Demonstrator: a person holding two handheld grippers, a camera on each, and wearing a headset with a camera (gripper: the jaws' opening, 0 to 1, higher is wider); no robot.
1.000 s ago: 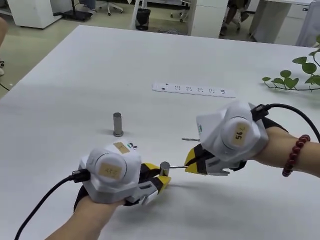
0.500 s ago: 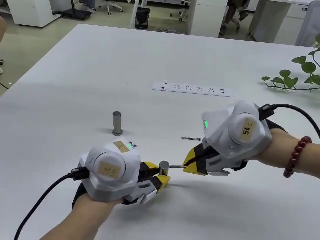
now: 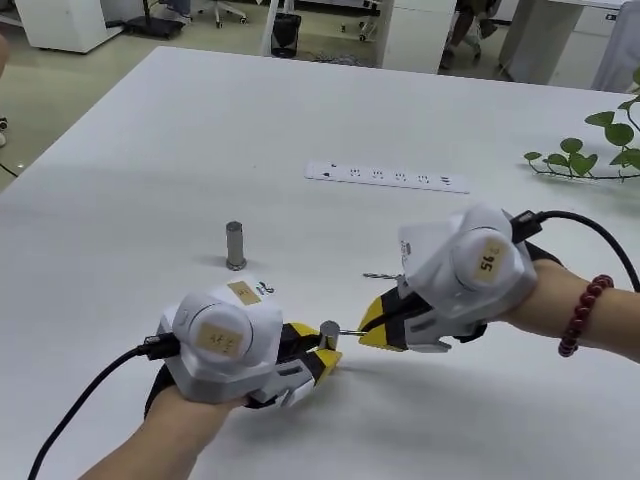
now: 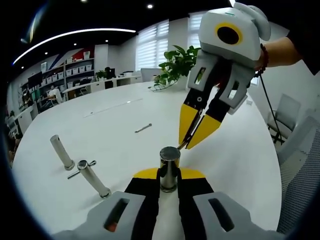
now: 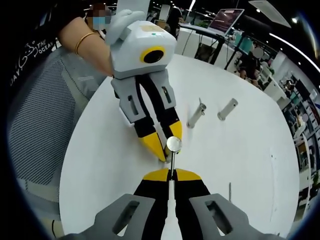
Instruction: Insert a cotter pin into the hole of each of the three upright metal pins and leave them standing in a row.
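Beyond the broad white surface (image 3: 200,130), which carries a power strip (image 3: 387,178) far off, stand office chairs (image 3: 222,14). At the near side the left tongs (image 3: 322,358) are clamped on an upright pin (image 3: 328,335), long axis vertical, while the right tongs (image 3: 372,331) pinch a cotter pin (image 3: 350,332) held level, tip pointing left at that pin's head. A second pin (image 3: 235,247) stands farther back left; a spare cotter pin (image 3: 380,276) lies flat.

Head view looks down across the desk (image 3: 200,130) toward its far edge. The gripper views sit low and close, facing each other, sharing the pin (image 4: 169,162)
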